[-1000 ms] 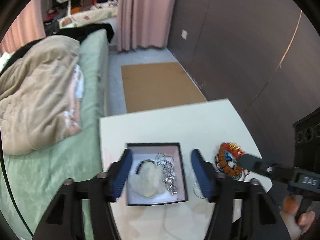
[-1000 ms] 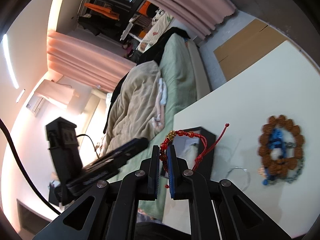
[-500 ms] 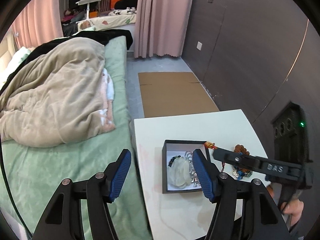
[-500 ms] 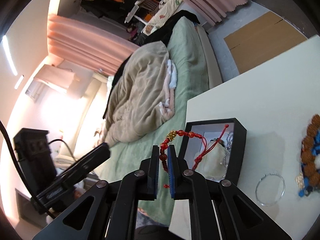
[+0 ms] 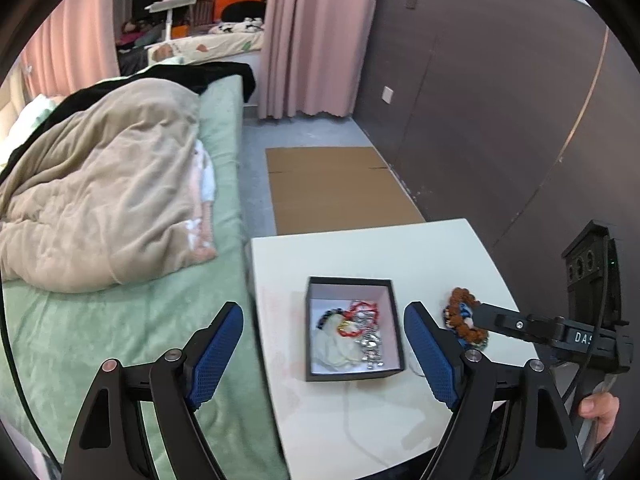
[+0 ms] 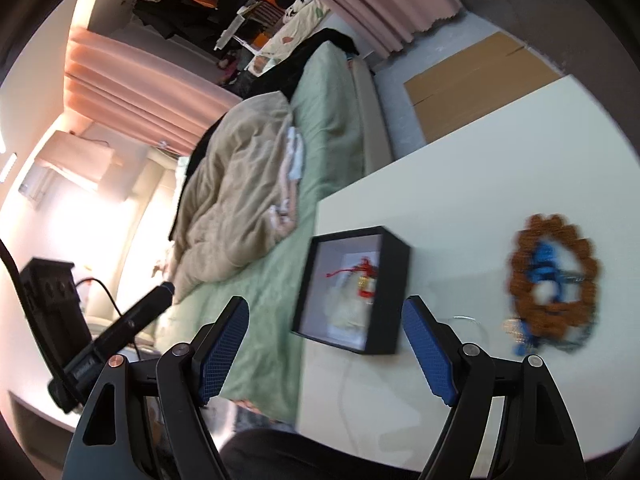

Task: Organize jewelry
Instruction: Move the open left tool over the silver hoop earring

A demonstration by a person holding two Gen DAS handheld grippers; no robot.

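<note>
Both tongs, left [image 5: 322,352] and right [image 6: 324,346], are spreading, empty; the red bracelet [image 5: 358,318] lies in the black box [image 5: 394,322]. Risk: reaching for the brown bead bracelet [image 6: 554,276] at right of frame could knock the box toward the worktop [image 5: 360,248] edge.

A white table [image 5: 372,256] stands just beside a bed with a green sheet [image 5: 120,320]; a beige quilt [image 5: 100,200] lies bunched over the sheet, with something black [image 5: 224,72] spread at its far end; a flat piece of cardboard [image 5: 340,188] lies on the grey floor beyond the table; pink curtains [image 5: 312,36] hang down to the floor next to a dark brown wall [image 5: 500,100], which carries a small pale switch plate [image 5: 387,94].
</note>
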